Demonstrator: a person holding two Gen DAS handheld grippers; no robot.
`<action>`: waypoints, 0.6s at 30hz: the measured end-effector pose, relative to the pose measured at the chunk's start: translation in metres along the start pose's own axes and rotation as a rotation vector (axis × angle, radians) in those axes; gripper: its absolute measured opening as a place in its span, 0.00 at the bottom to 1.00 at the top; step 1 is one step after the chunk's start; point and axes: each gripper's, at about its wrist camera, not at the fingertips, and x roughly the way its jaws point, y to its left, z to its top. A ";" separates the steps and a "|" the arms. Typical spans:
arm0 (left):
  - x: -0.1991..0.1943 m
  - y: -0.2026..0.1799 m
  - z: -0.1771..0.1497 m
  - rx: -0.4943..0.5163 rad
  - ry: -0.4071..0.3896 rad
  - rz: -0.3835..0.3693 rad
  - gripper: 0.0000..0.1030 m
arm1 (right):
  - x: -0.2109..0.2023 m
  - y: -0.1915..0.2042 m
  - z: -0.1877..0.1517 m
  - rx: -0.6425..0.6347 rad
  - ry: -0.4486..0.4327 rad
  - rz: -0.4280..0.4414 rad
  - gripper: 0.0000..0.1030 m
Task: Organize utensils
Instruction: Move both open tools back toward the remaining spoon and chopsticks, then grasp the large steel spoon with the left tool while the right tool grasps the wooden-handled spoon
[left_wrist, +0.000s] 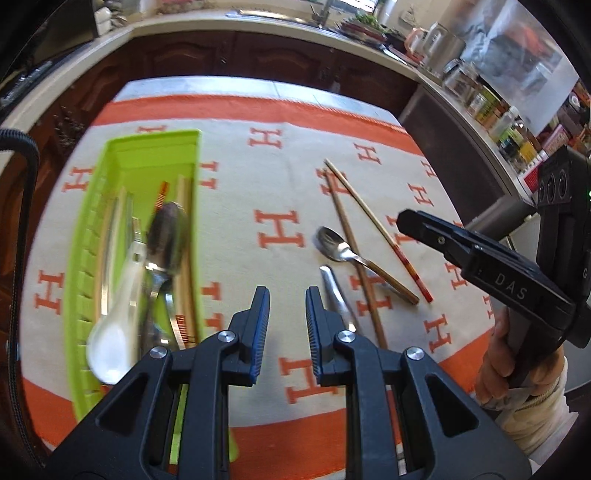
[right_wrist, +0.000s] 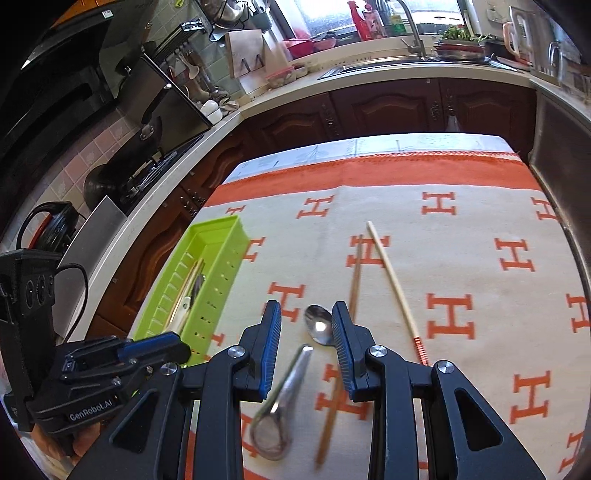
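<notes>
A lime green utensil tray (left_wrist: 155, 147) lies at the left of the cloth and holds a white ceramic spoon (left_wrist: 110, 343), a metal spoon (left_wrist: 166, 236) and chopsticks. My left gripper (left_wrist: 287, 295) is open and empty, just right of the tray. On the cloth lie a wood-handled metal spoon (left_wrist: 334, 245), a small metal spoon (left_wrist: 338, 295) and two chopsticks (left_wrist: 373, 221). My right gripper (right_wrist: 306, 314) is open and empty above these; the spoon bowl (right_wrist: 319, 326) and the small spoon (right_wrist: 284, 402) sit between its fingers. The tray also shows in the right wrist view (right_wrist: 218, 240).
The table has an orange-and-cream cloth (left_wrist: 280, 166) with H marks. A kitchen counter with sink (right_wrist: 388, 66) runs behind it, dark cabinets (right_wrist: 388, 107) below. Jars and bottles (left_wrist: 495, 110) line the right counter. A stove (right_wrist: 147, 173) is at the left.
</notes>
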 end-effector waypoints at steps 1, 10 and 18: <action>0.008 -0.006 -0.001 0.005 0.028 -0.019 0.15 | 0.000 -0.004 -0.001 0.003 -0.001 -0.004 0.28; 0.050 -0.029 -0.019 0.055 0.164 -0.093 0.36 | 0.010 -0.036 -0.019 0.021 0.036 0.002 0.28; 0.065 -0.025 -0.030 0.036 0.219 -0.125 0.37 | 0.028 -0.033 -0.028 -0.075 0.088 -0.006 0.28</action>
